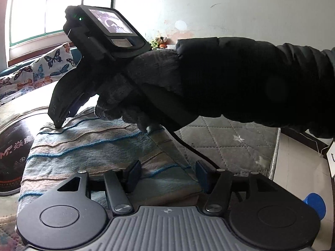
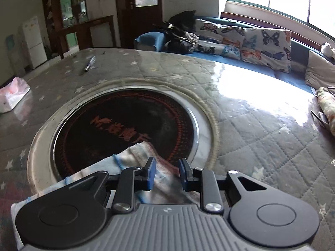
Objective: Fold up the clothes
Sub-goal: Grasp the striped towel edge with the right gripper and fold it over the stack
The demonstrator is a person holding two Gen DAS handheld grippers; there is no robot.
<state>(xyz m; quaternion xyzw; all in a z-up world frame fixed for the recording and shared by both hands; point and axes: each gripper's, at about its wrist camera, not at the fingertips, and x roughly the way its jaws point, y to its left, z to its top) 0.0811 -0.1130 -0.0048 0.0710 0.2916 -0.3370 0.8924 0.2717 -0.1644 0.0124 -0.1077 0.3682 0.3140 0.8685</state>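
Left wrist view hides much behind a dark padded sleeve [image 1: 251, 83] and a gloved hand [image 1: 146, 83], which cover the middle of the frame and the far edge of the striped garment [image 1: 88, 146]. That hand carries the right gripper [image 1: 59, 123], seen from the side; its tips press down on the garment near the edge closest to the round black cooktop [image 1: 10, 156], but from this angle I cannot tell how its fingers stand. The left gripper [image 1: 167, 175] hovers just over the near part of the garment, fingers apart, with cloth lying between and below them rather than pinched. A small screen [image 1: 111, 23] on the right tool shows a picture too blurred to read.

Right wrist view shows the right gripper [image 2: 166, 175] with its blue pads parted and a fold of the garment [image 2: 134, 156] under the gap; whether the pads touch the cloth is unclear. The garment's corner lies over the near rim of the cooktop [image 2: 125, 121], the rest cut off behind the tool body. Red lettering on the cooktop starts with "M" followed by Chinese characters, too worn to read. Beyond the cooktop a pen [image 2: 89, 63] lies on the quilted table cover [image 2: 261, 136], and butterfly-print cushions [image 2: 266, 46] sit farther off.
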